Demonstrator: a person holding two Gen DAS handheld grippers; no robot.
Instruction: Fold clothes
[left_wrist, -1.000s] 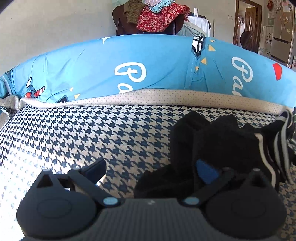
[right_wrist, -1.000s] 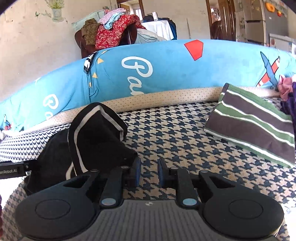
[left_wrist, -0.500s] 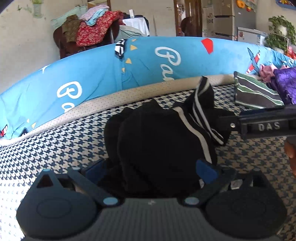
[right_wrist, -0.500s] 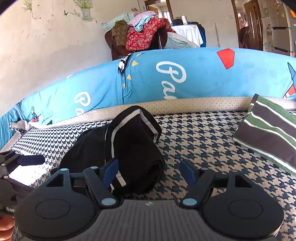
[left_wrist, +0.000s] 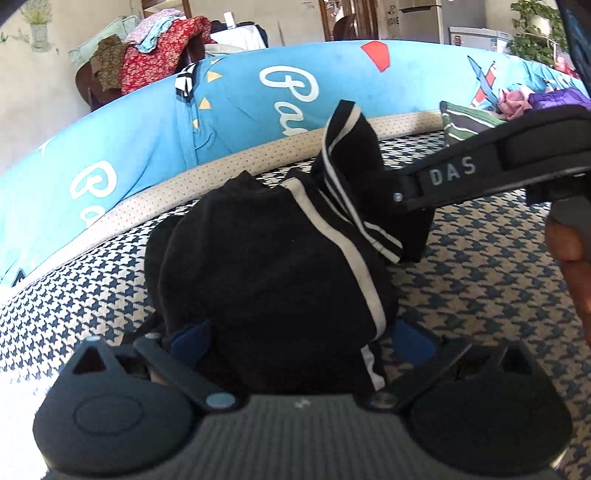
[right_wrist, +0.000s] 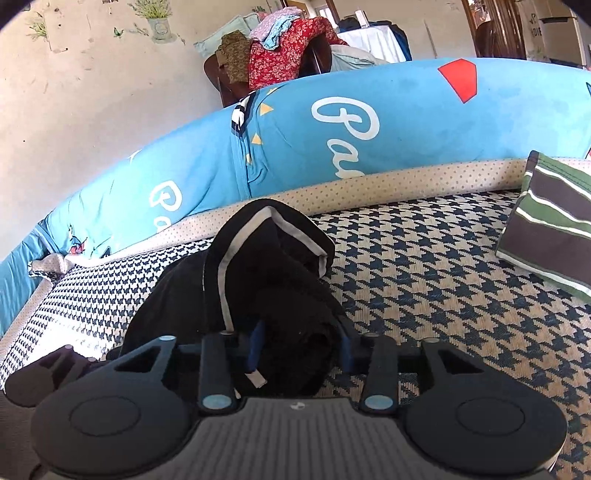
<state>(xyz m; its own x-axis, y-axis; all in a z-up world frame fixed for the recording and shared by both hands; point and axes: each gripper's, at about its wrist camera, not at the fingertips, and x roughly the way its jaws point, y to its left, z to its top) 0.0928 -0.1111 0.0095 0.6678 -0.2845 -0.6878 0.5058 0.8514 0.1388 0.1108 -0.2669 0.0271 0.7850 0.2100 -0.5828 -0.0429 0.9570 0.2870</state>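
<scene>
Left wrist view: the left gripper (left_wrist: 301, 334) stands wide open, its blue pads flanking the near end of the bunched black garment (left_wrist: 266, 258) on the houndstooth mat (left_wrist: 480, 280), apparently poised to pinch a second hold; the garment rises toward 12 o'clock. The right gripper (left_wrist: 400, 195) enters from 3 o'clock. Right wrist view: the right gripper (right_wrist: 301, 347) has just been closing and now clamps a black fold, probably to anchor it; the garment extends toward 11 o'clock.

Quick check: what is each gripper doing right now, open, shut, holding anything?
Left gripper: open, the black garment lies between its fingers.
Right gripper: just closed on that garment's edge.
</scene>
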